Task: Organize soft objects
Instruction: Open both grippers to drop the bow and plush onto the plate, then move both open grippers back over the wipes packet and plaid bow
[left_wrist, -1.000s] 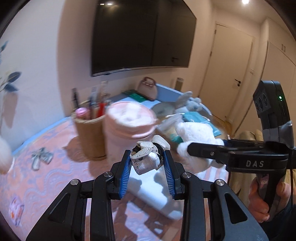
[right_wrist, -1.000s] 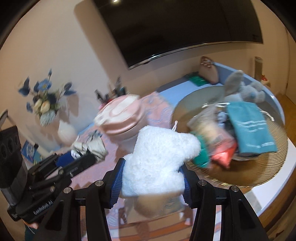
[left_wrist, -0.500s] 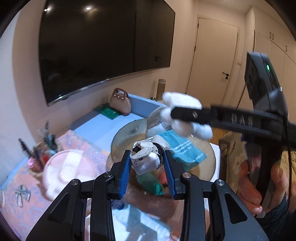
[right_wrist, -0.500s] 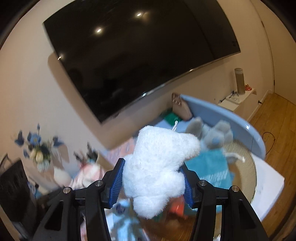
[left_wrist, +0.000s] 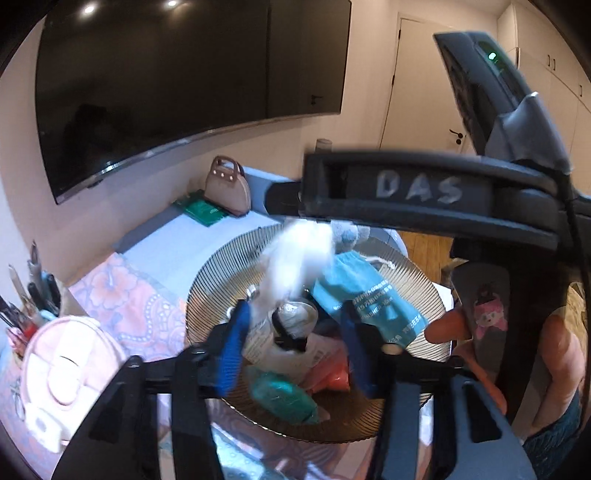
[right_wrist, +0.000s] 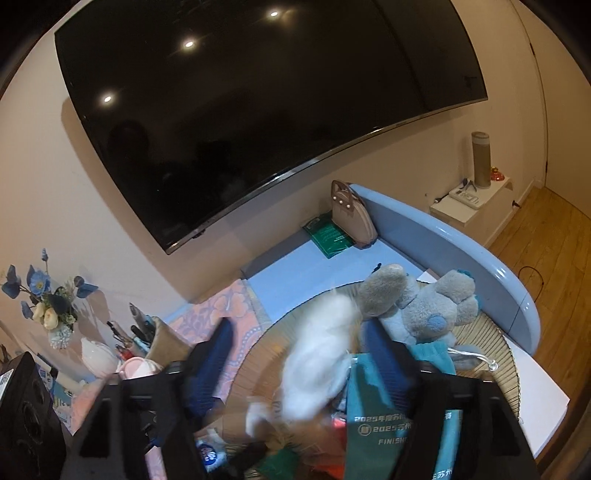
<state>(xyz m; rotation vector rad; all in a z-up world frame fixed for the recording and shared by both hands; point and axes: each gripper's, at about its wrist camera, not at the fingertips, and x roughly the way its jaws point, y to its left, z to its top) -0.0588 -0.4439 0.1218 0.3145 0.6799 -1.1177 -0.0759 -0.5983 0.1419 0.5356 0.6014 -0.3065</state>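
- Left wrist view: your left claw is opening, its two blue pads clear of the cream lace bundle lying in the one ribbed glass bowl. One teal pouch carries white print too blurred to read. The right claw's body crossing above reads "DAS".
- Right wrist view: your right claw is opening; one fluffy white plush, motion-blurred, sits loose between the pads over the bowl. One grey plush lies beside it. The pouch reads "2025" and "FINISH".

We see a fluffy white plush toy and a matt grey plush animal over a ribbed, glossy glass-like dish. A teal cloth pouch looks smooth. The far screen is glossy black; the floor is wood.
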